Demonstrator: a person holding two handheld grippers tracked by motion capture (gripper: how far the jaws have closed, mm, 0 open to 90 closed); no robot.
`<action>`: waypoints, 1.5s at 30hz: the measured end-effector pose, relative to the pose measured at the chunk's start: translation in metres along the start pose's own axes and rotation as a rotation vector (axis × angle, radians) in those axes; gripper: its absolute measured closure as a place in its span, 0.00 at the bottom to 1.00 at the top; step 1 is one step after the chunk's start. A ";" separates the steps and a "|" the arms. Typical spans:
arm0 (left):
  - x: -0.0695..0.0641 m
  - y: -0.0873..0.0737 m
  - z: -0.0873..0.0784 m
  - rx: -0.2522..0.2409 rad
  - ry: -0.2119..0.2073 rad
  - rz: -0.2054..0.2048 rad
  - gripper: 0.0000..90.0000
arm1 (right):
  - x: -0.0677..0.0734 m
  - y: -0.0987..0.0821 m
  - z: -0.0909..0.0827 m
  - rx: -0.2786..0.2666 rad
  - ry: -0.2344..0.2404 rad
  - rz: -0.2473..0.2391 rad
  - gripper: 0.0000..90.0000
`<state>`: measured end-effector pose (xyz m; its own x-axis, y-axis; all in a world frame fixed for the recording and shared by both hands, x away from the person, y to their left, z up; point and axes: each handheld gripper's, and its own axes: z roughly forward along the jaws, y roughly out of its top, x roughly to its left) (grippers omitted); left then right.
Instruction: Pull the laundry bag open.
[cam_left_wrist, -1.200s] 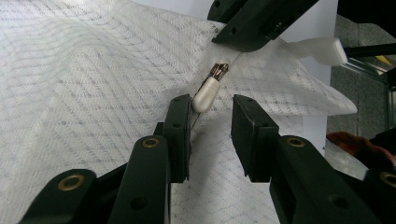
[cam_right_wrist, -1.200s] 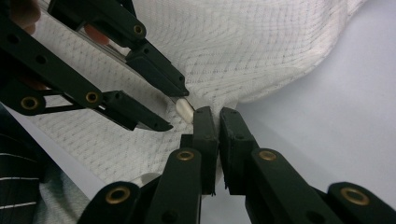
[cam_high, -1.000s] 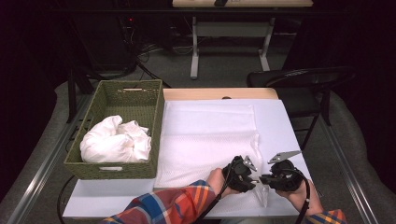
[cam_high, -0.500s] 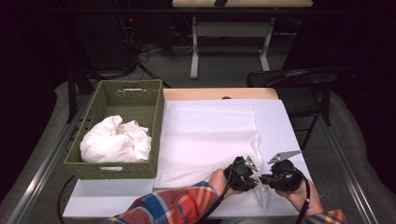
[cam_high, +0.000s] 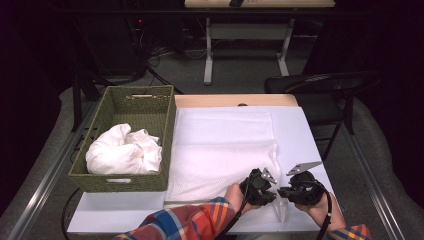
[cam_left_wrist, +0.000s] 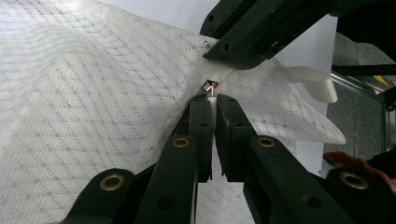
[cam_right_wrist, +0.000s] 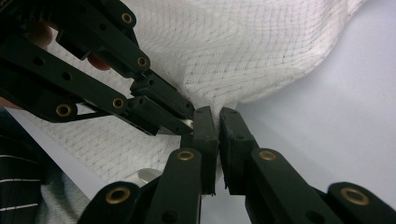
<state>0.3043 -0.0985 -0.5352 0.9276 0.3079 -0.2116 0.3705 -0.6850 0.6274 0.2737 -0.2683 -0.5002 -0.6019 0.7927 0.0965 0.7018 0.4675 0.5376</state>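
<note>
A white mesh cloth (cam_high: 225, 150) lies spread flat on the white table (cam_high: 307, 135). Both grippers meet at its near right corner. My left gripper (cam_high: 269, 190) is shut on a pinch of the cloth's edge (cam_left_wrist: 140, 93); its jaws have just been closing, with the fabric between them. In the left gripper view its tips (cam_left_wrist: 214, 99) clamp the fold. My right gripper (cam_high: 285, 192) is shut on the same corner right beside it, tips (cam_right_wrist: 217, 112) pinching fabric (cam_right_wrist: 243, 56). Each gripper's jaws show in the other's view, almost touching: right gripper (cam_left_wrist: 252, 37), left gripper (cam_right_wrist: 159, 107).
A green woven basket (cam_high: 150, 97) stands at the table's left and holds a crumpled white cloth (cam_high: 122, 152). A dark chair (cam_high: 325, 82) stands off the far right corner. A person's plaid sleeve (cam_high: 190, 222) crosses the near edge.
</note>
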 end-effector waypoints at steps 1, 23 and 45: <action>-0.001 0.000 0.000 0.007 0.011 -0.004 0.95 | 0.000 0.000 0.000 0.001 -0.001 -0.005 0.96; 0.002 -0.003 -0.002 0.016 0.009 -0.034 0.95 | 0.000 0.000 0.001 0.013 -0.015 -0.006 0.96; 0.005 -0.007 -0.007 0.041 0.020 -0.033 0.95 | -0.001 0.000 0.002 0.022 -0.024 -0.005 0.96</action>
<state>0.3062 -0.0876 -0.5352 0.9139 0.3434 -0.2165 0.4028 -0.7008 0.5888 0.2749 -0.2689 -0.5018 -0.5962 0.7994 0.0739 0.7072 0.4794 0.5197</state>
